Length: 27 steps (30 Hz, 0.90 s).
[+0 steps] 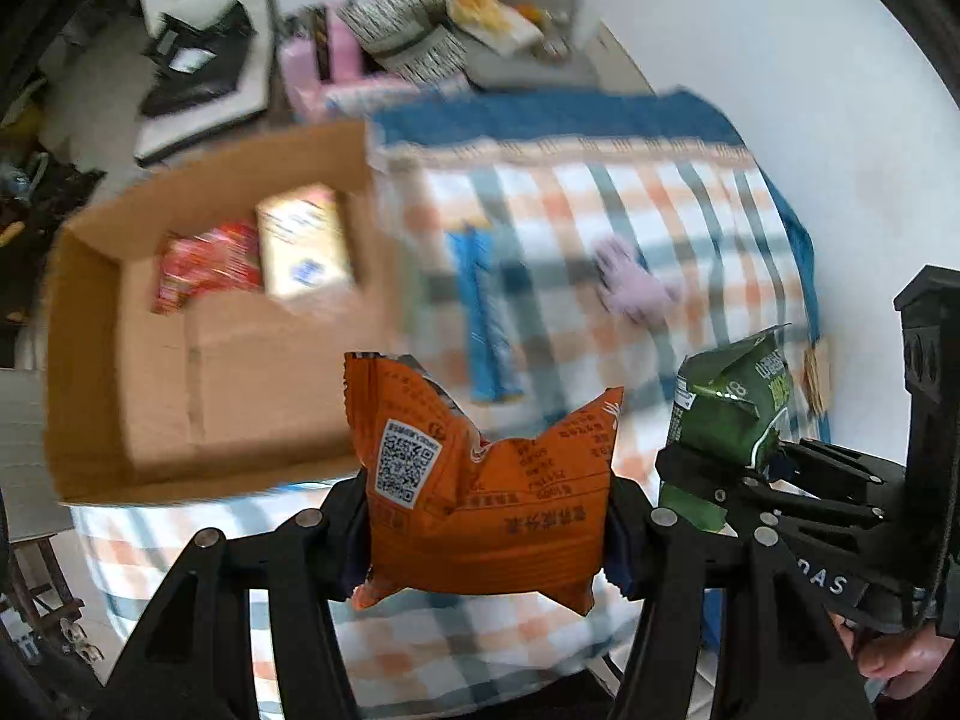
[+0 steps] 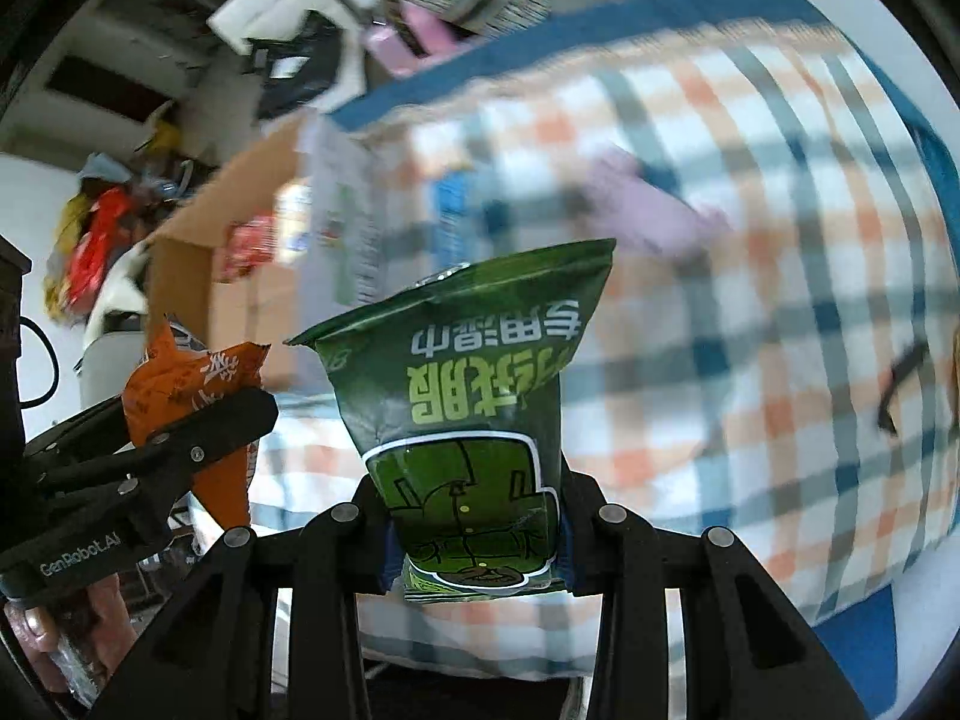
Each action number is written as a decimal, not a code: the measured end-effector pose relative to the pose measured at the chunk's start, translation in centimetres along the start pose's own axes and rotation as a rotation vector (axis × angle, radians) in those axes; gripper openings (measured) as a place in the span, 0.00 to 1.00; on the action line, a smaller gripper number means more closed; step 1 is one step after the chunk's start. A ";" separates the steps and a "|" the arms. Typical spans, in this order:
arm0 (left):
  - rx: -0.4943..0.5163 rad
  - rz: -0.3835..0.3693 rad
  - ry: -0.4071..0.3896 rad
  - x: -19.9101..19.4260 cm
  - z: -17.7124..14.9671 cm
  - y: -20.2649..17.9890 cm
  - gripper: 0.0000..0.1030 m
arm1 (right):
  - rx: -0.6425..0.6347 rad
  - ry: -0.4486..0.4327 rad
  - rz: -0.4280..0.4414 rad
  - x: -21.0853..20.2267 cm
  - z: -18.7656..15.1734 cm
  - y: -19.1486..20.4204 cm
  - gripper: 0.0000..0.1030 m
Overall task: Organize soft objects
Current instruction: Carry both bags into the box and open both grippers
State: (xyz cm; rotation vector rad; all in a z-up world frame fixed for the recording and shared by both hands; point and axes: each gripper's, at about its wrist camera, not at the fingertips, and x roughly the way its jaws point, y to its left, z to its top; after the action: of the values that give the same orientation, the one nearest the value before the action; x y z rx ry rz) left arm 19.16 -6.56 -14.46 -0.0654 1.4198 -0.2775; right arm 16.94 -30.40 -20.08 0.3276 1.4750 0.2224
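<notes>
An orange snack packet (image 1: 486, 492) is being held upright between the two fingers of the left gripper (image 1: 487, 531), the jaws being pressed against its lower sides so that the packet is being creased inward at the top. A green snack packet (image 2: 468, 414) is being clamped in the same way by the right gripper (image 2: 477, 540), with its printed lettering being shown upside down in the right wrist view. The two grippers are being held side by side above a checked cloth (image 1: 660, 216) of orange, white and blue-grey squares with a blue border, and each packet is being seen from the other camera as well: the green one at the right edge of the left view, the orange one at the left edge of the right view. An open cardboard box (image 1: 198, 360) is being shown to the left, just beside the cloth, with a red packet (image 1: 207, 267) and a pale yellow packet (image 1: 306, 246) lying inside against its far wall. On the cloth, a blue packet (image 1: 483, 312) and a lilac soft item (image 1: 633, 282) are being left lying apart from each other, both blurred.
</notes>
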 end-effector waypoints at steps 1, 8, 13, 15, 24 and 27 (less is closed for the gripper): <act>-0.010 0.008 -0.017 -0.5 0.3 1.1 0.55 | -0.020 -0.009 0.006 0.2 0.5 1.9 0.39; -0.093 0.096 -0.071 -1.7 1.4 9.7 0.55 | -0.129 -0.023 0.005 1.8 3.3 13.5 0.39; -0.139 0.156 -0.068 -1.0 2.9 15.9 0.55 | -0.159 0.015 -0.037 4.7 4.8 18.2 0.39; -0.150 0.173 -0.057 -0.2 3.8 17.8 0.55 | -0.149 0.034 -0.055 6.2 5.5 19.3 0.39; -0.145 0.232 0.063 6.5 7.4 24.0 0.55 | -0.103 0.148 -0.132 13.4 7.7 20.3 0.39; -0.136 0.252 0.100 8.9 8.6 25.2 0.55 | -0.076 0.165 -0.154 15.4 8.4 20.0 0.39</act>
State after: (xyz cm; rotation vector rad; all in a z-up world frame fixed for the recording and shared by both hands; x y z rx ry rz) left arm 32.50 14.71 -26.97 0.0166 1.5275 0.0247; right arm 27.65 -7.06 -26.93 0.1358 1.6421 0.1848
